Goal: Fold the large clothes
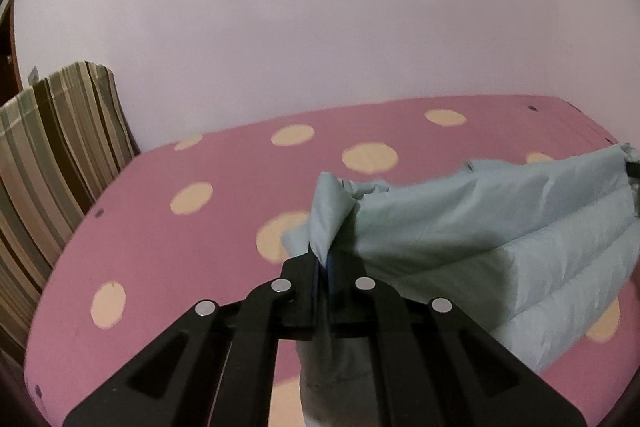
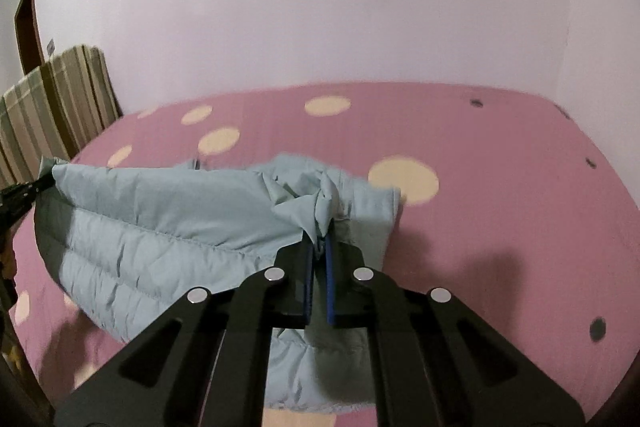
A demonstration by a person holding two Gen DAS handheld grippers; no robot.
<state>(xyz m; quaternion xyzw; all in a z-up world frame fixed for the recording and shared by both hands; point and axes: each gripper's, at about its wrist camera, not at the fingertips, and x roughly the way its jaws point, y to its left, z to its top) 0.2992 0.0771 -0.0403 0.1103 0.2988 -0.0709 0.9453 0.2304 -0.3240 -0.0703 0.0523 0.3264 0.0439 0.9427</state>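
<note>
Jacket (image 2: 168, 227), pale blue and quilted, hangs stretched between my two claws just above the bed (image 1: 192, 235). My left claw (image 1: 322, 263) is clamped tight on one bunched corner of it, and my right claw (image 2: 320, 247) is pinched shut on the other. The bed wears a pink sheet with cream dots and sits against a plain lilac wall (image 1: 320, 27). A striped cushion (image 1: 56, 139) stands beside the bed's far left corner. Only the right view shows my left claw gripping the jacket's far end, and the room corner beyond the bed.
</note>
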